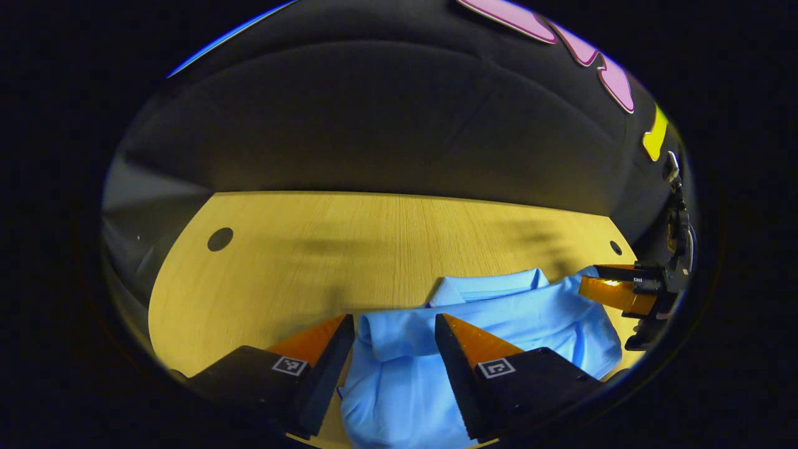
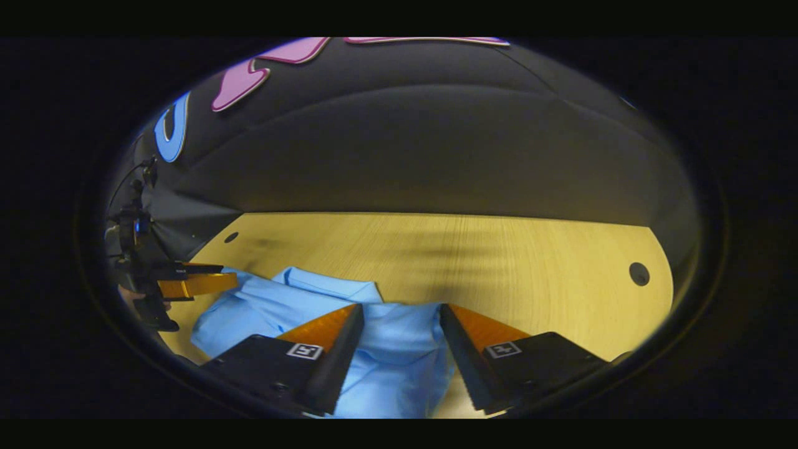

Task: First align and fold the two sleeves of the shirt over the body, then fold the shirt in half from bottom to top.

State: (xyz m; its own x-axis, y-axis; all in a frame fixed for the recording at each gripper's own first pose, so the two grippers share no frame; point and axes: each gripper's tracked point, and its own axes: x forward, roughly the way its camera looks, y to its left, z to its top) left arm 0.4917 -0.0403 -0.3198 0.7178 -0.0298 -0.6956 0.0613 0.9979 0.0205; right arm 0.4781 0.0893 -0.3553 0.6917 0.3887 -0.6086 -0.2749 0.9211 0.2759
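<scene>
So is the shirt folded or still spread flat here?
Partly folded: the shirt lies bunched, fabric doubled over the body below the collar. Whether the final bottom-to-top fold is done, cannot tell.

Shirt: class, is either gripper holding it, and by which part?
Neither: the left gripper and right gripper stand open over the shirt.

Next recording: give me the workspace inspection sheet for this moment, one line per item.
Surface: wooden table with round holes near its edges.
Job's things: light blue shirt, partly folded, collar away from the cameras.
Clutter: nothing seen.
Grippers: left gripper open, shirt cloth between its fingers; right gripper open over the shirt.
Cables: thin cable above the left gripper in the right gripper view.
Surroundings: black cloth wall behind the table.
</scene>
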